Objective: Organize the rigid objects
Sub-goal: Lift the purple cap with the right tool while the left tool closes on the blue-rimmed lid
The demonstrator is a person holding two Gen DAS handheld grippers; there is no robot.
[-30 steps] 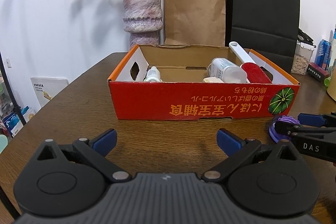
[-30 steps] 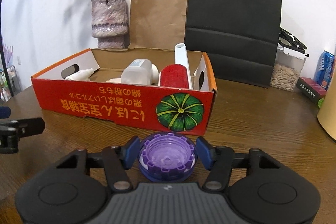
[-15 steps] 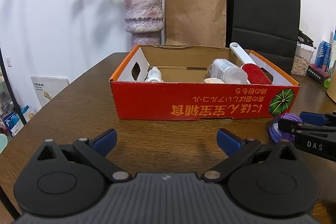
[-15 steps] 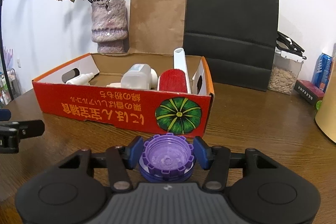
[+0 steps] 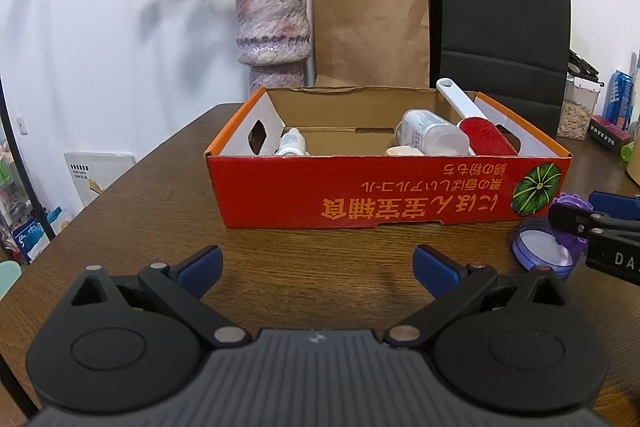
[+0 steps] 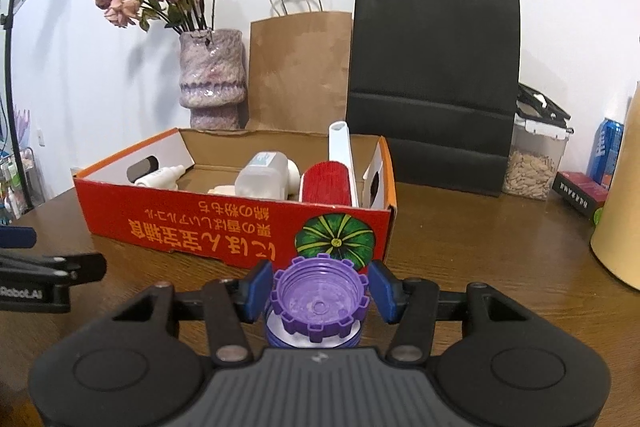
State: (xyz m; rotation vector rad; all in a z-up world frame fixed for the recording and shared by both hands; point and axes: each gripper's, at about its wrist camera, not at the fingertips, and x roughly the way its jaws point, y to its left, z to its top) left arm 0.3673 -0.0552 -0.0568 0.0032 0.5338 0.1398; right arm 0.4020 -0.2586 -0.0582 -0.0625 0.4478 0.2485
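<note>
My right gripper [image 6: 320,291] was clamped on the purple cap [image 6: 318,301], its blue pads pressing the toothed rim from both sides, with the cap tilted just in front of the red cardboard box [image 6: 240,223] at its pumpkin-print corner. My left gripper [image 5: 316,263] hung over the wooden table [image 5: 160,211] with jaws wide apart and nothing between them. Box held a white bottle [image 6: 264,179], a small dropper bottle [image 6: 160,177] and a red lint brush [image 6: 328,183].

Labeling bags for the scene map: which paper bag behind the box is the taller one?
The black bag, right of the brown bag. Its top and handles reach clearly higher.
</note>
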